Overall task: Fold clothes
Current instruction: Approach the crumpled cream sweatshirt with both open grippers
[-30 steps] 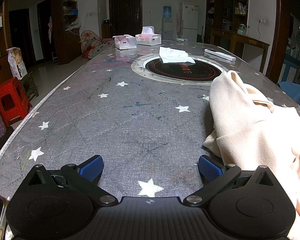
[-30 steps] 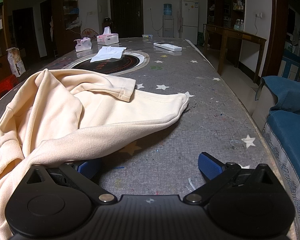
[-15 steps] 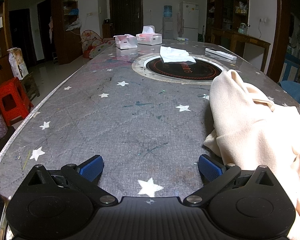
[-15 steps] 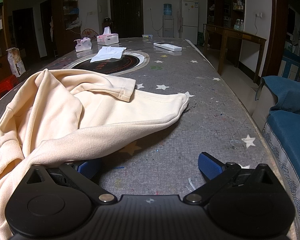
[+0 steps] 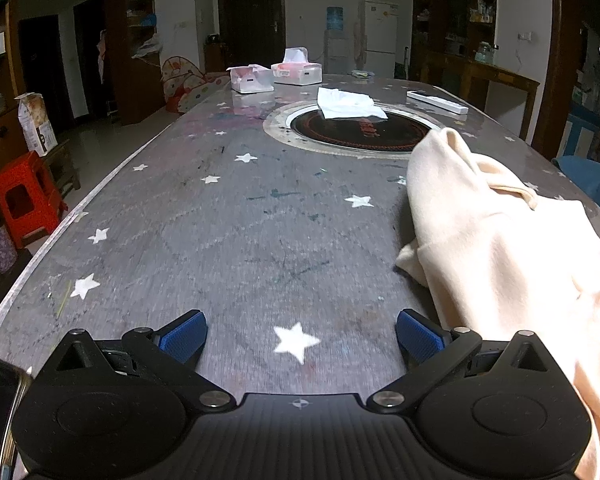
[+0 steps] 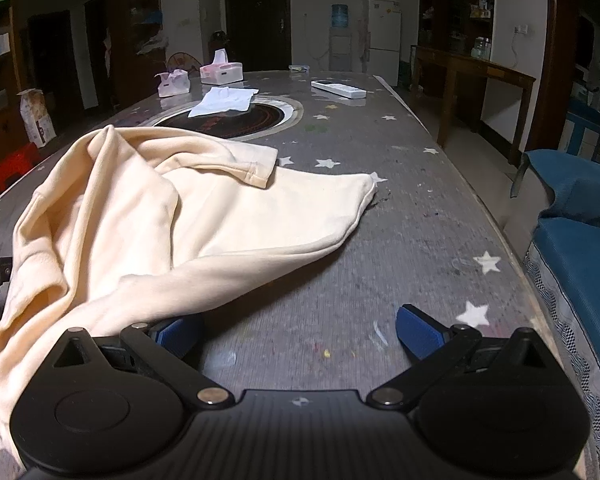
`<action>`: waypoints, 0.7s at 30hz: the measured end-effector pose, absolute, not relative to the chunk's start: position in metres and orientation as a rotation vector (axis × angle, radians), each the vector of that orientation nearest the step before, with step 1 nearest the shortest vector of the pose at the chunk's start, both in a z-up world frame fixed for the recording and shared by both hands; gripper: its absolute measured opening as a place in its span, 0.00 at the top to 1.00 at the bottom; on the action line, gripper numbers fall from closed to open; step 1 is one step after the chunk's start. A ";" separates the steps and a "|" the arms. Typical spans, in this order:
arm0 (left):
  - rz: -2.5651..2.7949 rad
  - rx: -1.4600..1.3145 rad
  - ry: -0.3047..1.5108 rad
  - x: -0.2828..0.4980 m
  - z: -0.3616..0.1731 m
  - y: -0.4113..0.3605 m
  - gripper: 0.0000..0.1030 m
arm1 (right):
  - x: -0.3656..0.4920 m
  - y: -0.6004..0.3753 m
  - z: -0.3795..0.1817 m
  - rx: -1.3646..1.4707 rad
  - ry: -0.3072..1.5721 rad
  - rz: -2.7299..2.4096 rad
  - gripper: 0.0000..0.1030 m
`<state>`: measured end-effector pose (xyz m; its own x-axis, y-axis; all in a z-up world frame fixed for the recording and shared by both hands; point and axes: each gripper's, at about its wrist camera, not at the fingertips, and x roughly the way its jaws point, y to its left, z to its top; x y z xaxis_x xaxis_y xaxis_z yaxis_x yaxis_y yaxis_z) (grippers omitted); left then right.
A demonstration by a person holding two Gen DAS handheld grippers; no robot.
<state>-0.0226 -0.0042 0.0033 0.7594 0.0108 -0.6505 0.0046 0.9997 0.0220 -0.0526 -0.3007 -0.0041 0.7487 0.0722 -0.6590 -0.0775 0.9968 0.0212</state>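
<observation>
Both grippers I'm steering have their jaws wide apart, gripping nothing. My left gripper (image 5: 298, 338) sees the cream sweatshirt (image 5: 500, 248) at three o'clock on the table (image 5: 220, 240); my right gripper (image 6: 298, 330) sees it at ten o'clock, draped over its left finger (image 6: 176, 330).

No words, numbers or brand names can be read. Red markings on the dark round cooktop (image 5: 360, 132) set into the table (image 5: 220, 240) are too blurred to make out, as is printing on the paper bag (image 5: 38, 124) left of the table.
</observation>
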 end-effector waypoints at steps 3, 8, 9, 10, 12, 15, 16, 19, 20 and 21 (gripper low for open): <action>0.009 0.021 0.713 -0.029 0.004 -0.005 0.00 | -0.061 -0.301 -0.004 -0.011 0.718 0.081 0.00; 0.014 0.014 0.731 -0.039 0.007 -0.005 0.00 | -0.077 -0.303 -0.001 -0.023 0.727 0.074 0.00; 0.016 0.012 0.735 -0.041 0.007 -0.005 0.00 | -0.080 -0.303 0.000 -0.026 0.726 0.074 0.00; 0.020 0.010 0.738 -0.043 0.008 -0.005 0.00 | -0.083 -0.304 0.000 -0.028 0.727 0.073 0.00; 0.028 0.002 0.748 -0.047 0.009 -0.004 0.00 | -0.089 -0.305 0.002 -0.029 0.728 0.075 0.00; 0.033 -0.008 0.759 -0.052 0.011 -0.003 0.00 | -0.098 -0.306 0.004 -0.029 0.725 0.078 0.00; 0.035 -0.012 0.764 -0.054 0.011 -0.003 0.00 | -0.100 -0.306 0.006 -0.029 0.722 0.075 0.00; 0.038 -0.034 0.777 -0.058 0.015 0.000 0.00 | -0.105 -0.306 0.011 -0.023 0.710 0.075 0.00; 0.037 -0.041 0.775 -0.060 0.016 0.000 0.00 | -0.107 -0.305 0.012 -0.021 0.706 0.076 0.00; 0.037 -0.046 0.772 -0.062 0.018 0.001 0.00 | -0.108 -0.305 0.013 -0.020 0.703 0.077 0.00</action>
